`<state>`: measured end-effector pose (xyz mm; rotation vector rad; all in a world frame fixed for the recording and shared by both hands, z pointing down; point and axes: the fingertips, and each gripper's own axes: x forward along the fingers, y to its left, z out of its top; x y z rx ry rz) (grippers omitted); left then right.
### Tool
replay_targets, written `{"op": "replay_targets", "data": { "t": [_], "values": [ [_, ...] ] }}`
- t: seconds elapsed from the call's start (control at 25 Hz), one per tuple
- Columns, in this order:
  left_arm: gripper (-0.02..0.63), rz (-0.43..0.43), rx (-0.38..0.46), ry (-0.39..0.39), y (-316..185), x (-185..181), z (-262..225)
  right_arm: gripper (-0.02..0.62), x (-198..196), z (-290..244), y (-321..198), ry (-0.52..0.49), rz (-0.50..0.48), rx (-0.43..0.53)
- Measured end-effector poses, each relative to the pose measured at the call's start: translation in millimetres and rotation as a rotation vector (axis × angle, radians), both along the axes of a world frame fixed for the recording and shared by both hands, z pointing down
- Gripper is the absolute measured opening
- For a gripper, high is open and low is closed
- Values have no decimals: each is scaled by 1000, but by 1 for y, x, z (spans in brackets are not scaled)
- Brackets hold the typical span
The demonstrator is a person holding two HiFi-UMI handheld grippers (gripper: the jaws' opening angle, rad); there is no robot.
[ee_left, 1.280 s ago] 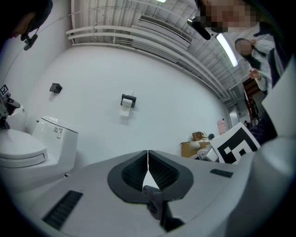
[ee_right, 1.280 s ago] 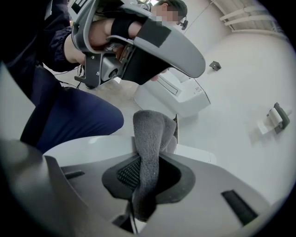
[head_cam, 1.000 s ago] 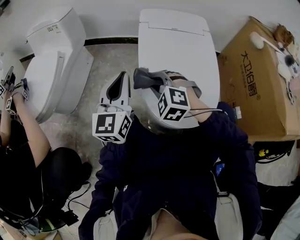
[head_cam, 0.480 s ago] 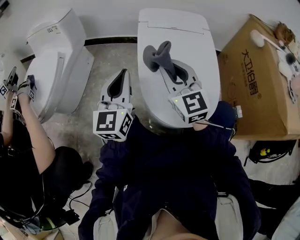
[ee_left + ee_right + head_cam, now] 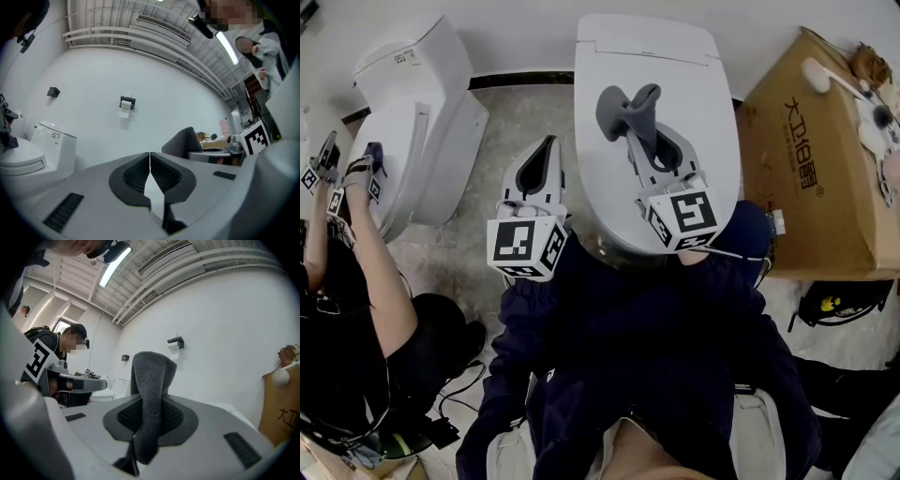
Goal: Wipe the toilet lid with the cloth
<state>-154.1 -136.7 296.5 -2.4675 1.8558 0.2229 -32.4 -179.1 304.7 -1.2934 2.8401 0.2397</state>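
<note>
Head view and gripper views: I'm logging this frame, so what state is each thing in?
toilet lid: closed.
cloth: bunched, clamped, over the lid.
right gripper: shut on cloth.
left gripper: shut, empty.

Two toilets: the middle toilet (image 5: pixel 656 84) and the left toilet (image 5: pixel 408 112). One cloth (image 5: pixel 623 101). One box (image 5: pixel 811 178). Two grippers in front: the left gripper (image 5: pixel 547 142) and the right gripper (image 5: pixel 630 124). Two people: the wearer (image 5: pixel 656 347) and a second person (image 5: pixel 356 309). Two black wall fittings: the paper fitting (image 5: pixel 126 102) and the bare fitting (image 5: pixel 53 92).
</note>
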Motion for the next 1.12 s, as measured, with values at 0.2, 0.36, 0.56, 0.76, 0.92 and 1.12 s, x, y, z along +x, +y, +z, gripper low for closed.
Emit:
{"op": "replay_targets", "data": {
  "t": [0.2,0.36,0.56,0.76,0.92,1.12],
  "values": [
    [17,0,-3,-1,-1,0,0,77,1,2,-1,-1,9,-3],
    [17,-1,-1,-2,0,1,0,77,2,3,-1,-5,10,-6],
    [17,2,-2,1,-1,1,1,77,3,3,-1,-5,11,-4],
    [17,2,-3,-2,0,2,1,77,4,2,0,-5,13,-4],
    [17,2,1,-4,-1,1,1,77,3,2,0,-7,14,-5],
    [17,3,-1,-3,-2,1,1,77,3,3,-1,-5,14,-3]
  ]
}}
